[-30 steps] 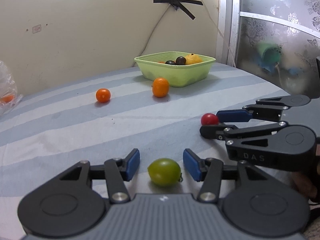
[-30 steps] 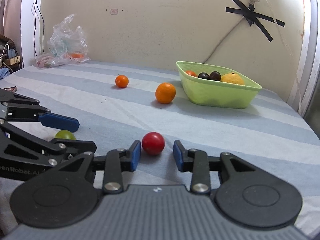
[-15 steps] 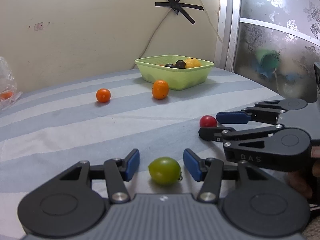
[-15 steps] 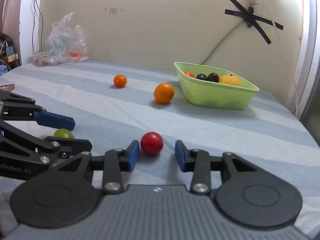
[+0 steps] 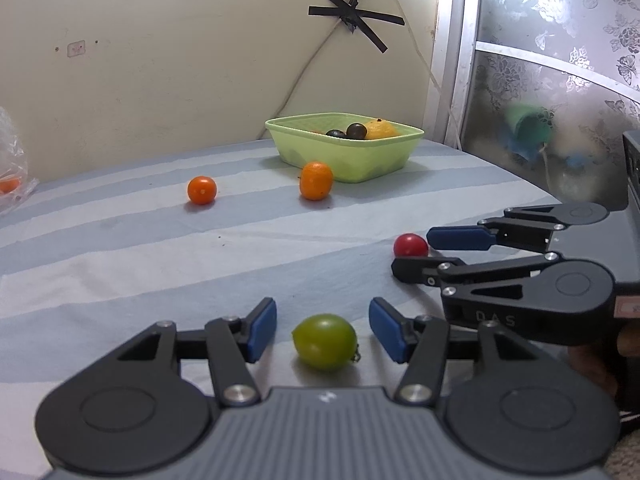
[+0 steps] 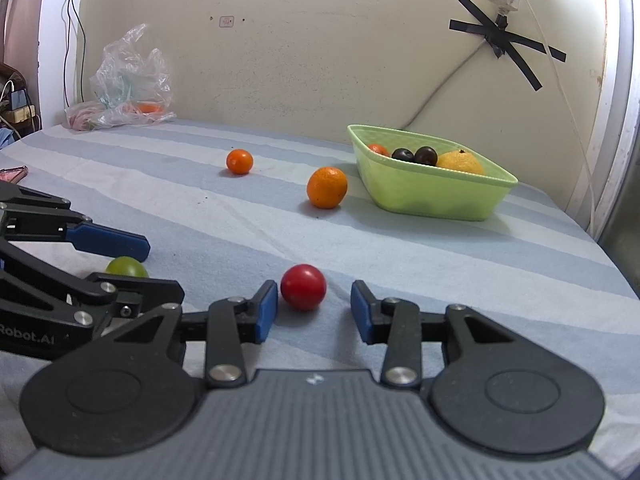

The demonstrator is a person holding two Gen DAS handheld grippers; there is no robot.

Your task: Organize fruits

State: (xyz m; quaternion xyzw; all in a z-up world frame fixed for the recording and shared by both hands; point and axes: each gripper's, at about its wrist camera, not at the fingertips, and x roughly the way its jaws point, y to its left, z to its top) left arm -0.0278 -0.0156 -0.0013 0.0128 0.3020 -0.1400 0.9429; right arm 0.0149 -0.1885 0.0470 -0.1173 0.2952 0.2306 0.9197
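- Left gripper (image 5: 322, 330): jaws opening, green tomato (image 5: 325, 342) between pads, untouched, on striped cloth (image 5: 120, 264).
- Right gripper (image 6: 314, 308): jaws apart around red tomato (image 6: 303, 287) (left pad just beside it).
- Bowl (image 6: 430, 194) at rear, part filled.

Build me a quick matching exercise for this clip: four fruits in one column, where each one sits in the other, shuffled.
Fruits:
1. green tomato
2. red tomato
3. yellow fruit
4. mandarin

Places:
A. in the green basket
B. on the cloth just beside the basket
C. between the left tool's blue pads
D. between the right tool's blue pads

Pairs: 1-C, 2-D, 3-A, 4-B
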